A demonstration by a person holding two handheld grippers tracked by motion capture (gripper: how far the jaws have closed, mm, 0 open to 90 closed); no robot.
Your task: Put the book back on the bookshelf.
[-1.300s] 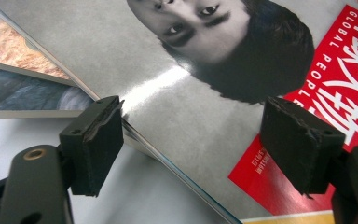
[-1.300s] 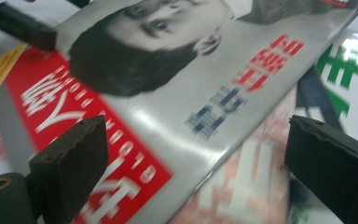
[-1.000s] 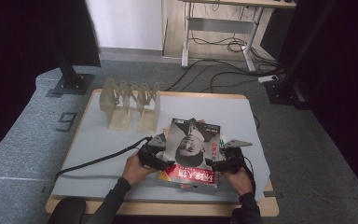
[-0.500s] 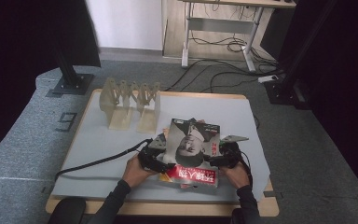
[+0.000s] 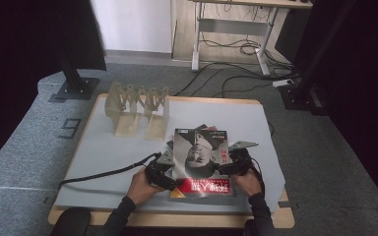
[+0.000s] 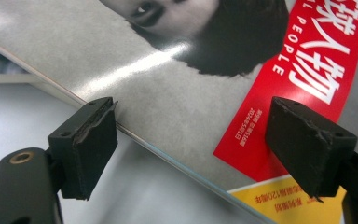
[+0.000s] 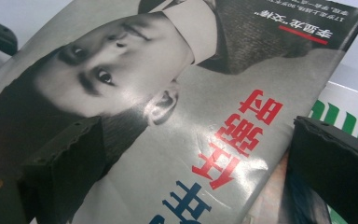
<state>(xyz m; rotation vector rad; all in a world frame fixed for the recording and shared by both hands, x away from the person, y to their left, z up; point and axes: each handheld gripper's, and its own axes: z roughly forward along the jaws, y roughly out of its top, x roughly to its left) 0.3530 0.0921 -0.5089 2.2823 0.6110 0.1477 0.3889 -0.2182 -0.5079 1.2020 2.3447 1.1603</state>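
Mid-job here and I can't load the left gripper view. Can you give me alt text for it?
The left hand-held gripper stands open with its two black jaws straddling the near edge of a glossy magazine, neither pad pressing on it. The cover shows a grey portrait photo, a red band with white characters and a yellow corner, and lies on the pale grey table.

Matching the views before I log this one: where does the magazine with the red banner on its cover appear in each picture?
High view: the magazine lies lower centre on the table, between the two grippers.
Left gripper view: it covers the upper and right part, its edge running diagonally between the jaws.
Right gripper view: its cover spreads from top left to bottom centre.
Shared landmark: the black-and-white portrait on the cover.
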